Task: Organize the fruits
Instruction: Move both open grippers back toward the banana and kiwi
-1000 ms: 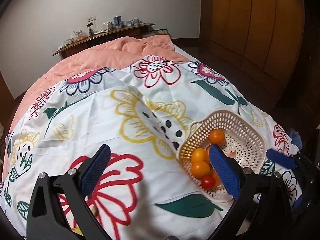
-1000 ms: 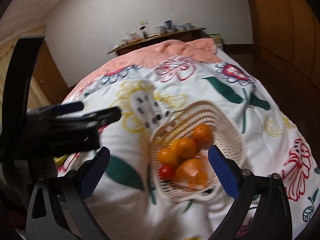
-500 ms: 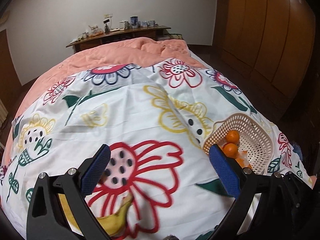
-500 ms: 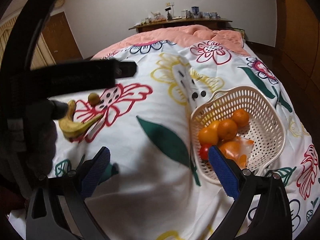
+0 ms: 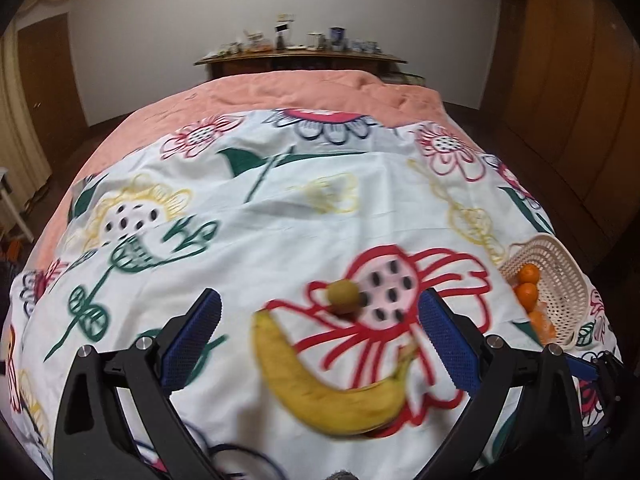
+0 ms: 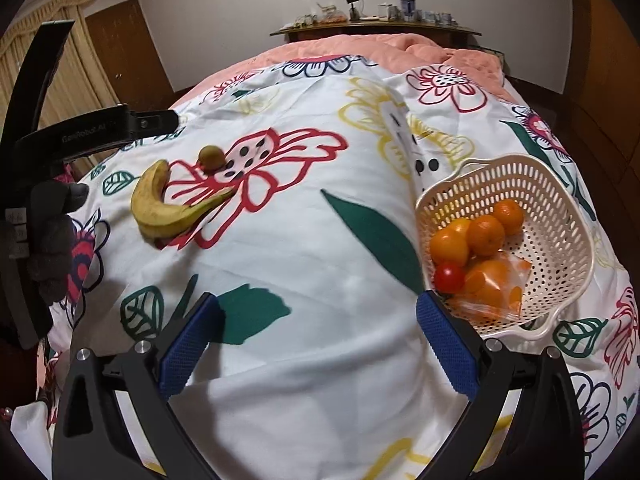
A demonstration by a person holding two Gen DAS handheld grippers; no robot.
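Here, the left gripper [image 5: 318, 334] hangs over the floral bedcover [image 5: 280, 216], jaws spread wide and empty. A banana [image 5: 326, 384] lies between its blue pads [image 5: 192, 344]; a small brownish round fruit [image 5: 343, 296], blurred, sits just beyond the banana's stem end. The right gripper [image 6: 316, 342] is likewise spread and empty. Just beyond its right pad sits the cream basket [image 6: 560, 216], holding oranges [image 6: 486, 234], a red tomato [image 6: 449, 277] and a clear bag of orange pieces [image 6: 494, 286]. The banana lies well apart to its left.
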